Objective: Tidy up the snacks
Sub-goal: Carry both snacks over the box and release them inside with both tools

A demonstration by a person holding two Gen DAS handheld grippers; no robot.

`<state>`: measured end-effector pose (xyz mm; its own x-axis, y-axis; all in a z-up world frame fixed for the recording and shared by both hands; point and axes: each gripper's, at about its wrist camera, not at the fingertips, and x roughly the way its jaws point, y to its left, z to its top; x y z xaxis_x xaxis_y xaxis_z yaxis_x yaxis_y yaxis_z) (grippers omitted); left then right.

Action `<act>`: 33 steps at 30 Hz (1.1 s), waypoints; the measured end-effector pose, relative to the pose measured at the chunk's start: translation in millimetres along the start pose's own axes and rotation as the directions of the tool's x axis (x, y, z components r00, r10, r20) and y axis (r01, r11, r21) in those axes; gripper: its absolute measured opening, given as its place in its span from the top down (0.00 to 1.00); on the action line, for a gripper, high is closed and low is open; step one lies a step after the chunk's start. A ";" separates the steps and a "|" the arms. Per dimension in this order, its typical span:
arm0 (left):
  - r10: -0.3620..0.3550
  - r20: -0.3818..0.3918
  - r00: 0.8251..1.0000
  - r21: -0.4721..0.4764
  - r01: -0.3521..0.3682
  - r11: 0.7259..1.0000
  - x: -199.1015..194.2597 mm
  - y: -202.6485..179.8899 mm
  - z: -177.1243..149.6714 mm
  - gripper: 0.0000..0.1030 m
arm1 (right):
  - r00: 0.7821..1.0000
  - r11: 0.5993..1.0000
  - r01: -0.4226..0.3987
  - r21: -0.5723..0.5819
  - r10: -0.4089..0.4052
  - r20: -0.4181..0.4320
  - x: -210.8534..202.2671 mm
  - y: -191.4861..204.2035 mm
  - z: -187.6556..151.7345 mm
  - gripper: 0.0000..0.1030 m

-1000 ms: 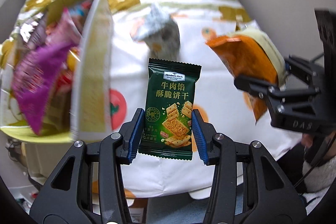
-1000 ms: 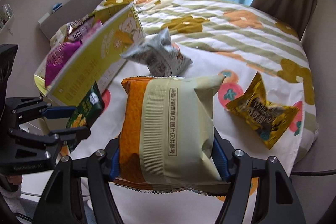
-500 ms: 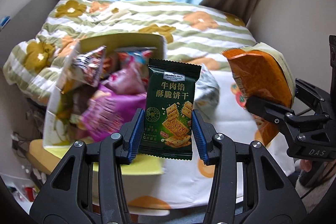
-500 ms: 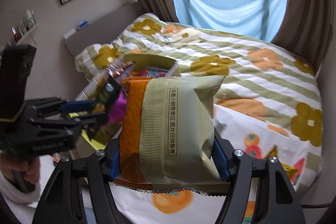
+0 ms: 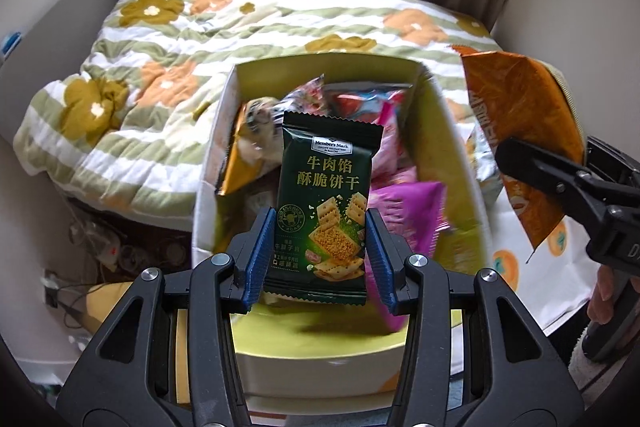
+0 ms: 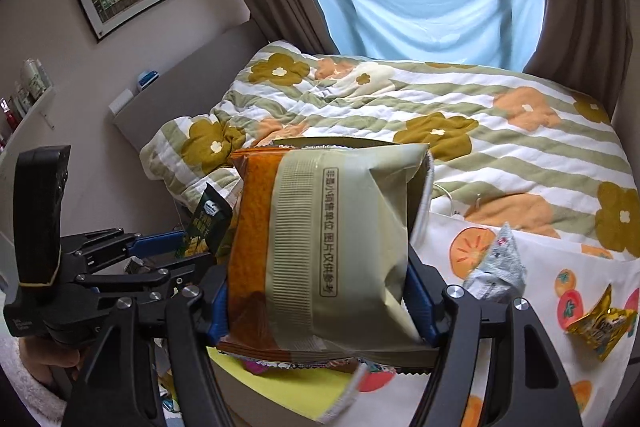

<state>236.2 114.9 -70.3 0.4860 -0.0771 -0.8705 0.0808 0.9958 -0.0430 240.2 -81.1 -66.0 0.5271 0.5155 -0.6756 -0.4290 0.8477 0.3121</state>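
Above the open yellow fabric bin (image 5: 448, 131) of crinkly wrappers, the left tool (image 5: 320, 259) pinches a glossy dark-green cracker packet (image 5: 326, 203) upright; at three o'clock, the right tool (image 6: 320, 301) clamps a puffy orange-and-beige pouch (image 6: 320, 247).

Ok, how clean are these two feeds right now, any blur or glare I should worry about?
Left wrist view: the green cracker packet in the left tool is sharp, but the snacks in the yellow box behind it are motion-smeared. Right wrist view: the orange snack bag is crisp, box edge blurred; fisheye bends the walls; the window is bright, no glare.
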 end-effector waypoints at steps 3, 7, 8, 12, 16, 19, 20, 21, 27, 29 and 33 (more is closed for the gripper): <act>-0.004 -0.025 1.000 0.020 0.004 1.000 11.6 10.3 -2.4 0.60 | 1.000 0.999 0.026 0.032 -0.026 -0.011 10.9 6.4 -0.1 0.36; -0.023 -0.068 0.997 0.009 0.024 1.000 28.1 14.6 -5.8 0.60 | 0.998 0.996 0.051 0.072 -0.049 -0.036 24.0 5.3 -3.1 0.36; -0.029 -0.075 0.997 0.001 0.029 1.000 30.7 15.3 -6.5 0.60 | 0.998 0.996 0.055 0.073 -0.052 -0.043 25.8 4.6 -3.6 0.36; -0.011 -0.102 0.995 -0.021 0.009 1.000 41.2 18.3 -9.4 0.18 | 0.997 0.996 0.050 0.070 -0.045 -0.061 33.7 0.9 -1.3 0.36; -0.014 -0.071 0.997 -0.049 0.011 0.999 37.8 22.4 -12.3 0.02 | 0.997 0.997 0.023 0.073 -0.017 -0.074 43.6 -6.6 2.7 0.36; -0.006 -0.068 0.998 -0.070 0.001 0.998 38.8 26.8 -6.8 0.02 | 0.997 0.997 0.008 0.073 -0.002 -0.082 50.0 -7.6 5.9 0.36; -0.008 -0.068 0.998 -0.077 0.002 0.997 39.5 27.1 -4.9 0.02 | 0.996 0.997 0.004 0.071 0.002 -0.086 52.4 -7.8 7.4 0.36; -0.014 -0.065 0.998 -0.087 0.009 0.996 39.7 29.4 -1.9 0.02 | 0.996 0.998 0.002 0.069 0.005 -0.091 55.0 -7.4 9.2 0.36; -0.002 -0.037 0.999 -0.098 -0.002 0.995 33.2 31.5 3.5 0.02 | 0.995 0.998 0.001 0.065 0.005 -0.095 64.6 -3.1 19.4 0.34; -0.007 -0.043 0.999 -0.106 0.002 0.994 32.9 33.5 2.0 0.02 | 0.997 0.998 -0.011 0.069 0.016 -0.074 63.7 -0.8 21.0 0.22; -0.008 -0.061 0.998 -0.125 0.000 0.992 36.5 37.8 -2.8 0.02 | 1.000 0.997 -0.026 0.070 0.026 0.008 50.4 -2.0 16.8 0.01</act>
<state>254.6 149.9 -105.0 0.4315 -0.0814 -0.8985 -0.0288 0.9942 -0.1039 279.9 -54.7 -89.5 0.5218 0.5379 -0.6621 -0.3904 0.8407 0.3753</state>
